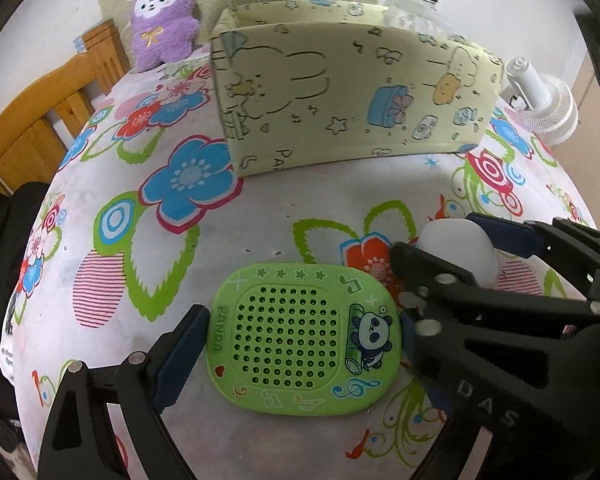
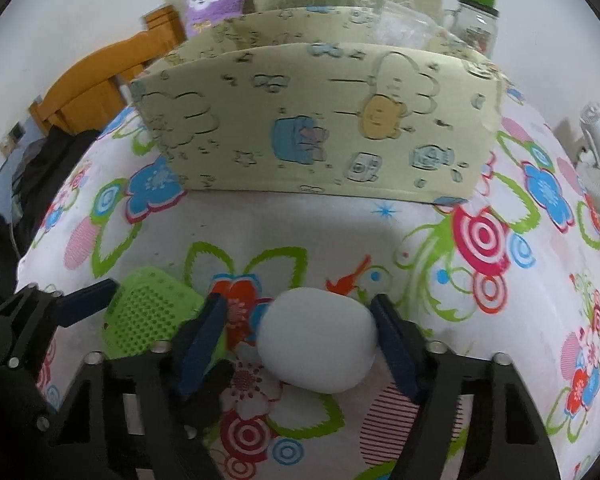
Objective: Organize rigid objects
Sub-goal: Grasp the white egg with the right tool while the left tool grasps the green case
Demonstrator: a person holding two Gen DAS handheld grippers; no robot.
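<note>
Green panda-print case [image 1: 304, 340] lies flat on the flowered bench [image 1: 100, 248], between the released left tool's [image 1: 300, 344] spread fingers. Beside it, the right tool [image 2: 300, 340] brackets a white egg-shaped object [image 2: 318, 340]; whether both pads press it, I cannot tell

You see a bright green perforated plastic panda case [image 1: 304, 340], a plain white rounded egg-shaped object [image 2: 318, 340], a pale yellow cartoon-printed storage box [image 1: 340, 96], and a white worktop [image 1: 260, 216] cloth with blue, red, green flowers.
</note>
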